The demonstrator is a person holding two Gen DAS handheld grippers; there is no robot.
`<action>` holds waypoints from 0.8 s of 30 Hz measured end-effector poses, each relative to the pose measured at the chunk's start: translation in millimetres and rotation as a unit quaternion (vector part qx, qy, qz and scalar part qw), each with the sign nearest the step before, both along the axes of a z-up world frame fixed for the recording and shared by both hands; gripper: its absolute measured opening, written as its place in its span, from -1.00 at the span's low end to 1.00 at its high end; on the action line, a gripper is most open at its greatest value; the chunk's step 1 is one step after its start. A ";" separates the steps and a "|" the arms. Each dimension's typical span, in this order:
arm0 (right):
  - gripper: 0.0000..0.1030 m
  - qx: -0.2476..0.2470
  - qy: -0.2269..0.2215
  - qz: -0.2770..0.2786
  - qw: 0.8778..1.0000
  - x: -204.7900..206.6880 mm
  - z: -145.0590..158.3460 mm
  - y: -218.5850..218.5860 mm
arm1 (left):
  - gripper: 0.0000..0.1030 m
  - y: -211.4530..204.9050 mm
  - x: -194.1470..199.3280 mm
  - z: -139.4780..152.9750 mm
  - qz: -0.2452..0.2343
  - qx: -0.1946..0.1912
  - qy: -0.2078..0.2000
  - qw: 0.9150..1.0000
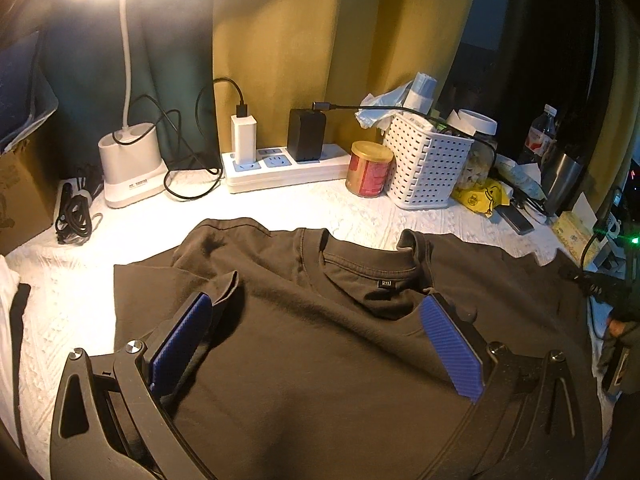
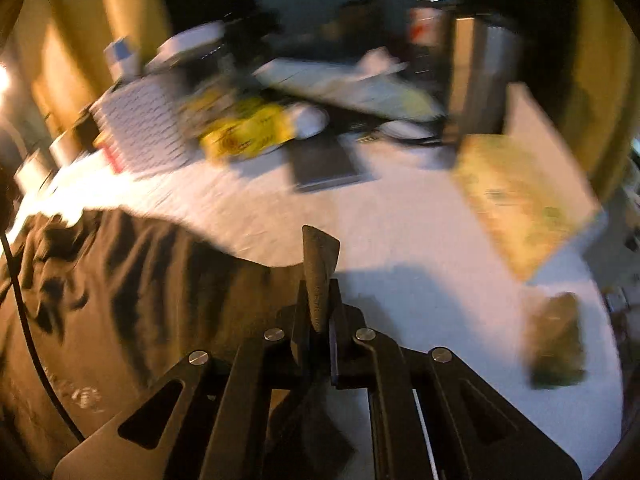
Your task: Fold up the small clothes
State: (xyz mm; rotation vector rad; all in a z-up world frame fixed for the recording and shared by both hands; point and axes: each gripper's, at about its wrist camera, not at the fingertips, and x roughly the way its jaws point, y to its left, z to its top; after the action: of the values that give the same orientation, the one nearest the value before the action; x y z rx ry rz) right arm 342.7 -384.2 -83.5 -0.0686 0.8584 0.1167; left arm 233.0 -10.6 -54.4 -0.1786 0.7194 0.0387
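shirt: dark T-shirt flat on white worktop, collar toward the clutter row at the back | room: bare strip between collar and power strip | left gripper: fingers spread over the chest | right gripper: fingers pinching a fold of shirt edge (view blurred)

Landmark: white basket. Left of it, touching or nearly: red tin, then power strip w/ two chargers plugged in, then lamp base w/ loose cables – whole back edge blocked. Right of basket: jar, yellow packet, phone, steel tumbler, tissue box – packed tight. In front of basket: bare white cloth strip, passable, up to dark t-shirt. Far left: cardboard box.
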 end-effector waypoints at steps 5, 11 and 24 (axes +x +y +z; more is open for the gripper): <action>-0.86 -0.008 -0.014 -0.029 0.999 -14.5 12.5 -17.5 | 0.97 0.1 -6.3 4.3 -0.004 0.001 -0.003 1.000; -0.86 0.003 -0.035 -0.022 0.999 -28.0 24.7 0.7 | 0.97 3.5 -20.0 11.4 -0.011 0.000 -0.013 1.000; -0.86 0.000 -0.047 0.040 0.998 -38.6 31.4 88.4 | 0.97 37.7 -48.2 19.4 -0.008 -0.005 -0.031 0.999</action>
State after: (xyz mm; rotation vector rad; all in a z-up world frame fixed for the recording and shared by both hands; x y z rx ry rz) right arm 304.0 -295.8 -52.0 -0.1075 0.7627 0.1872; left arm 184.8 27.2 -35.0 -0.1827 0.6602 0.0139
